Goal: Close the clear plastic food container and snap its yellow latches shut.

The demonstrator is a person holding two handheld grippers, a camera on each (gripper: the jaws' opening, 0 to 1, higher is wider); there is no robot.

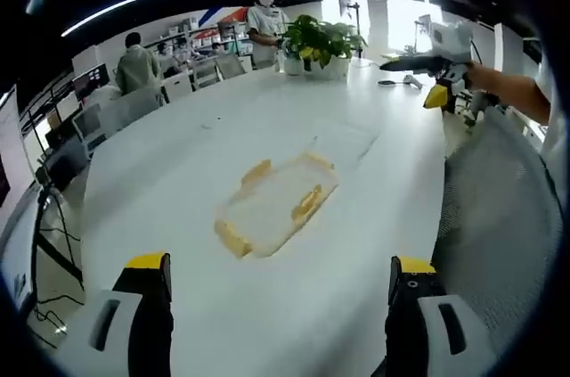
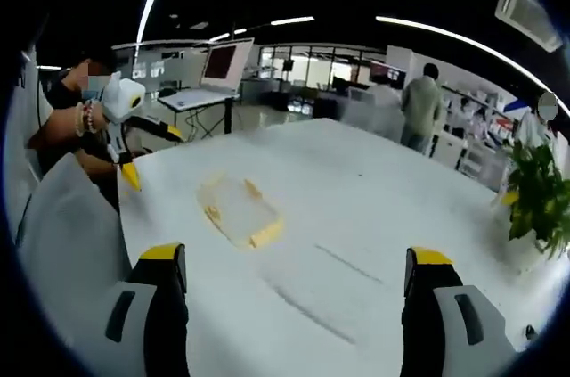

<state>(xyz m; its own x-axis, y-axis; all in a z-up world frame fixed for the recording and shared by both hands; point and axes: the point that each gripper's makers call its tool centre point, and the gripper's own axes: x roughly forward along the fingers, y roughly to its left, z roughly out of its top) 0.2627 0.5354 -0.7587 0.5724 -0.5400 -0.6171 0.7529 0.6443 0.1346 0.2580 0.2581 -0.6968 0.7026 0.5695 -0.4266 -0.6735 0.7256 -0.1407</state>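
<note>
Left gripper [image 1: 280, 281]: mine, jaws spread wide, nothing between them, well short of the work. Right gripper [image 2: 297, 272]: mine, jaws likewise apart and unloaded. Clear plastic food container [image 1: 276, 203]: lies low on the white table [image 1: 160, 181], well apart from both tools; whether its lid is seated I cannot tell. Yellow latches [image 1: 305, 202]: sit along its edges. Handling, my judgement: light, thin-walled, slick, likely to skate; steady one rim, press latches at their outer tabs.

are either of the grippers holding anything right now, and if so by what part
Nothing is held. The left gripper and right gripper both stand open and empty above the table, apart from the container.
</note>
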